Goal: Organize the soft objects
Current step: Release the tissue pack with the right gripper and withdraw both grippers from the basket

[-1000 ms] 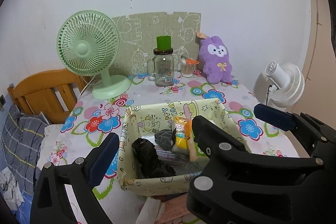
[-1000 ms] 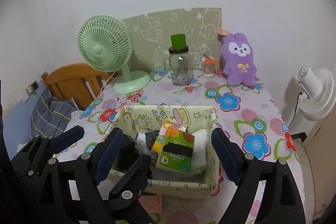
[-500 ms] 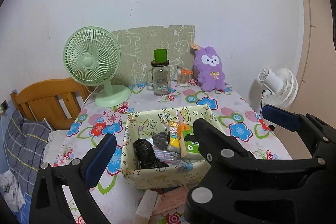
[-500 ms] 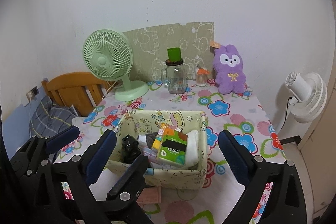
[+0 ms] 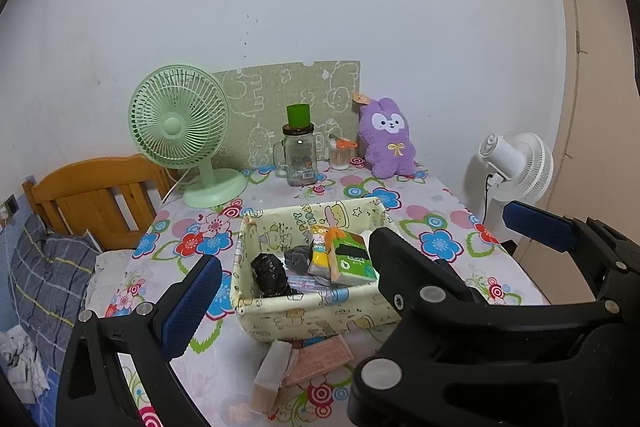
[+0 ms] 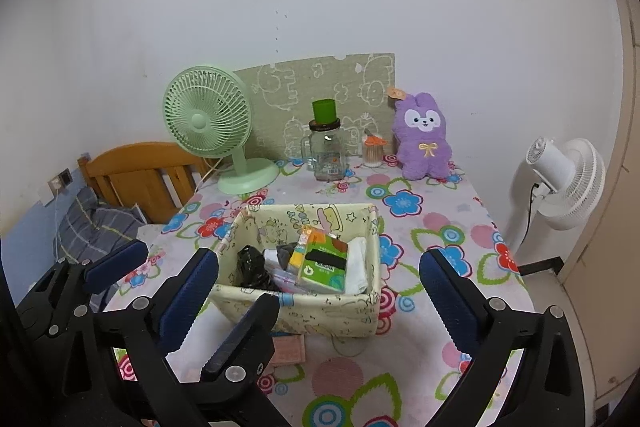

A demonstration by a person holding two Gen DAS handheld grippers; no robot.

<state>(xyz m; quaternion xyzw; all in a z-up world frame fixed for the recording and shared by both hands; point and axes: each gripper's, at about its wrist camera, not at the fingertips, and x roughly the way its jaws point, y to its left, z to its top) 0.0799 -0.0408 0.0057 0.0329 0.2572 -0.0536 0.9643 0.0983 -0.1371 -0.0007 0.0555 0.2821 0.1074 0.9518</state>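
A pale yellow fabric basket [image 5: 312,311] [image 6: 320,311] stands on the flowered table. In it lie a green tissue pack [image 5: 352,261] [image 6: 324,267], a black crumpled bundle [image 5: 270,273], a grey soft item [image 5: 298,255] and a white cloth [image 6: 356,263]. A purple plush rabbit [image 5: 390,139] [image 6: 424,143] sits against the wall. My right gripper [image 6: 320,259] hangs short of the basket, its jaws opening, with nothing held. My left gripper [image 5: 320,267] is open and empty beside it; its right finger is hidden behind the right gripper's black finger.
Flat pink and white packs [image 5: 312,359] lie before the basket. At the back stand a green desk fan [image 5: 180,123], a glass jar [image 5: 300,159] with a green cup on top, and a small toothpick jar. A white floor fan [image 5: 516,167] stands off the right edge, a wooden bed frame [image 5: 96,195] to the left.
Both grippers have drawn back and up from the basket, which now looks smaller. The right jaws have spread wider. The green tissue pack stays in the basket.
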